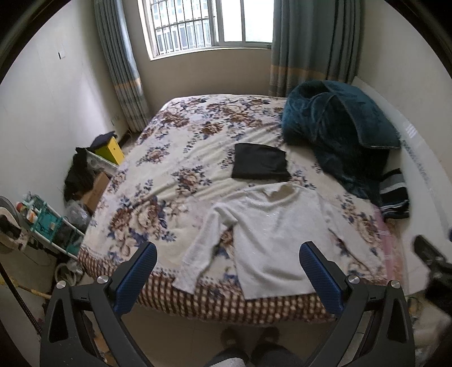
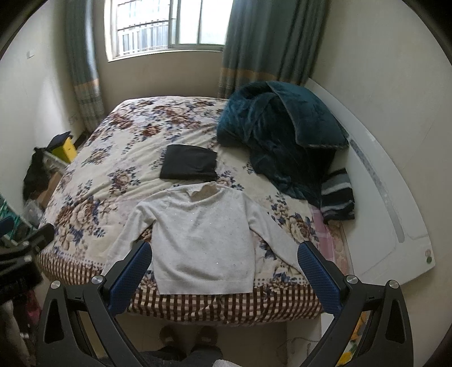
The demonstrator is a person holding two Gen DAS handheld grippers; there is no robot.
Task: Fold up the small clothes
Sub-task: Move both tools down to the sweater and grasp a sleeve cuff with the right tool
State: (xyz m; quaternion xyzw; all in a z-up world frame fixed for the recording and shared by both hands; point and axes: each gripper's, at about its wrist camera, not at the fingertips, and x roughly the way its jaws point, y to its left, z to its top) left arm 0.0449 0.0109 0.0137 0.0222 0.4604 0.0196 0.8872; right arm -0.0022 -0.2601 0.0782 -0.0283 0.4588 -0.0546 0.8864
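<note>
Two grippers hang above the foot of the bed, and both stand spread wide with nothing between their blue pads. The left gripper (image 1: 228, 254) and the right gripper (image 2: 224, 254) are each clear of the cloth. Below them, the person's slippered feet (image 2: 188, 336) stand on the floor by the bed's edge.

Nearest on the floral bedspread (image 2: 113, 158) lies the white sweater (image 2: 202, 237), spread flat with its hem at the checked border of the cover, both sleeves angled outward and its neck pointing toward the window. Just beyond the neck, close to it, sits a folded black garment (image 2: 189, 166), a neat rectangle.

To the right of these, a striped dark-and-grey piece (image 2: 337, 194) lies by the white headboard (image 2: 378, 197), touching the edge of a heaped teal blanket (image 2: 279, 132) that fills the far right part of the bed.

On the floor to the left sits a yellow box (image 1: 111, 149) among dark clutter. At the far wall, a barred window (image 1: 203, 25) stands between grey-green curtains (image 1: 308, 48).
</note>
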